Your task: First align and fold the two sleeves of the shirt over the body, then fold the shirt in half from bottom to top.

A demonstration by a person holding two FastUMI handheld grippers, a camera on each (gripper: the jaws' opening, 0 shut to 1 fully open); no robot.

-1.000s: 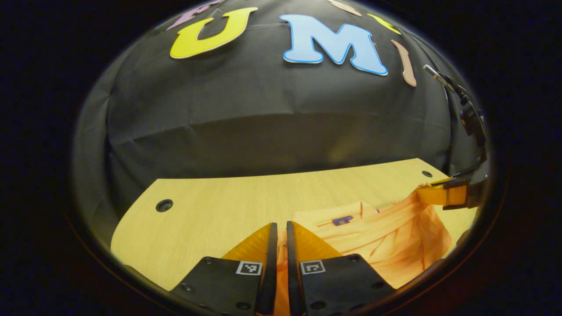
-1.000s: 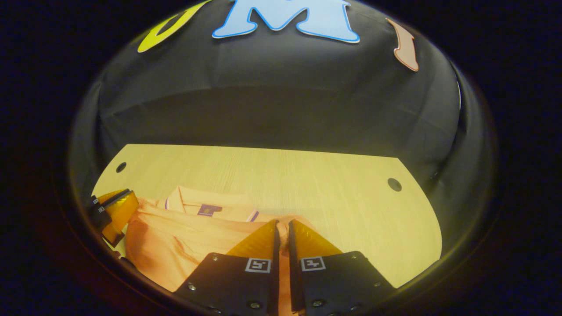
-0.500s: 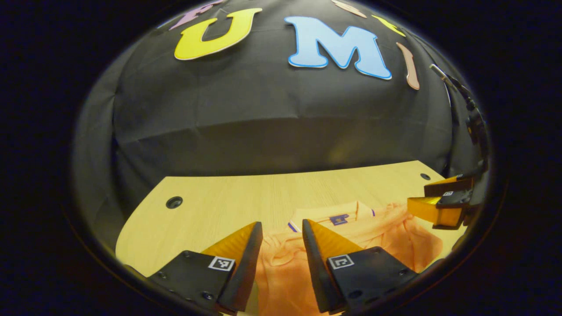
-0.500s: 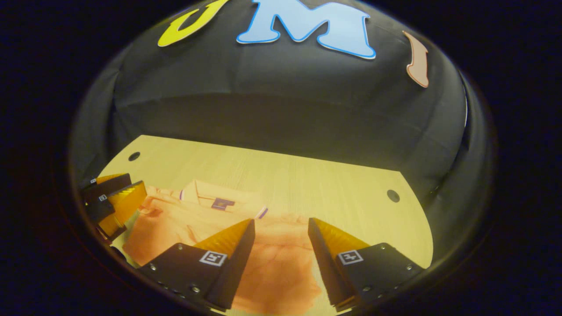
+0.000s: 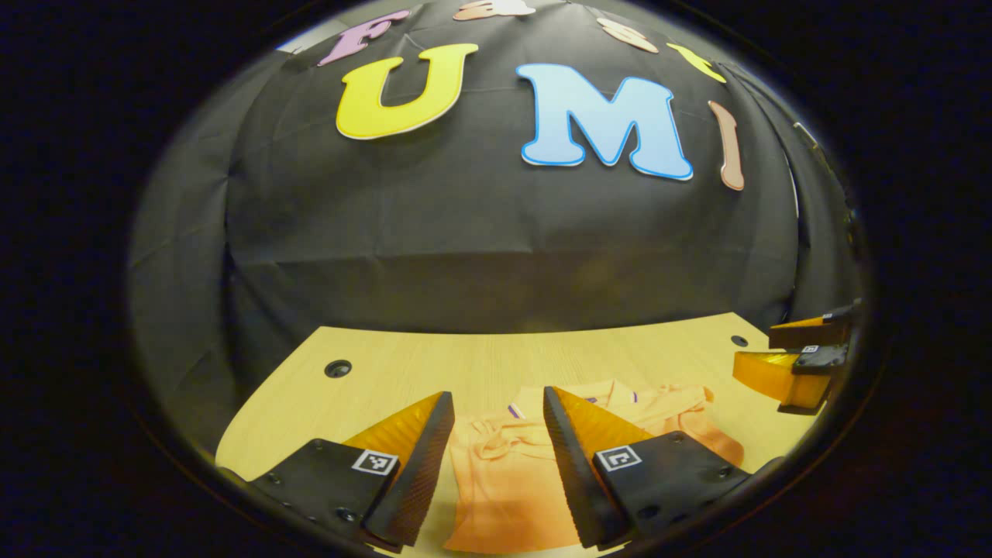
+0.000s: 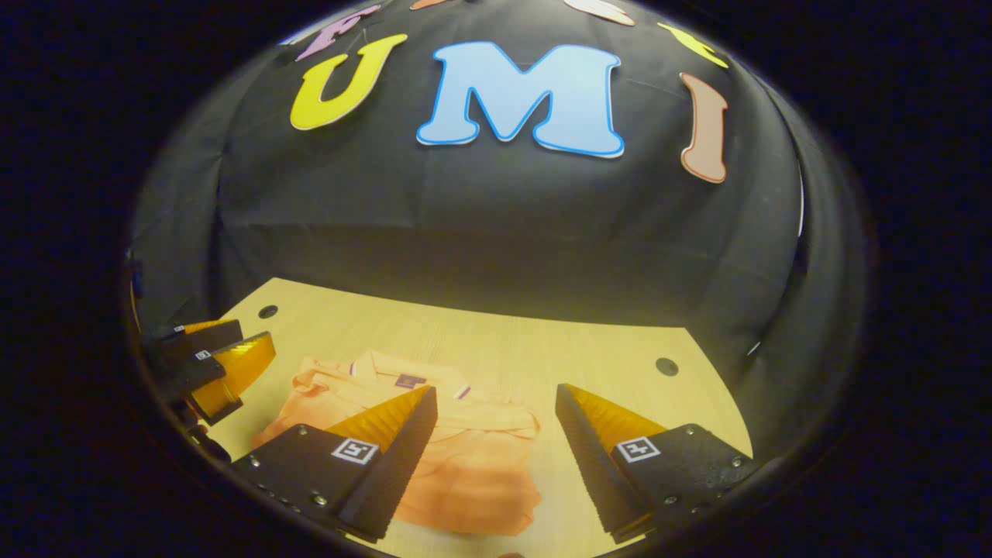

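My left gripper [image 5: 491, 434] hangs above the table [image 5: 387, 372] with its jaws spread wide and holding nothing; my right gripper [image 6: 496, 430] likewise gapes empty; the shirt [image 6: 457, 457] lies folded on the wood below them, collar on the far side.
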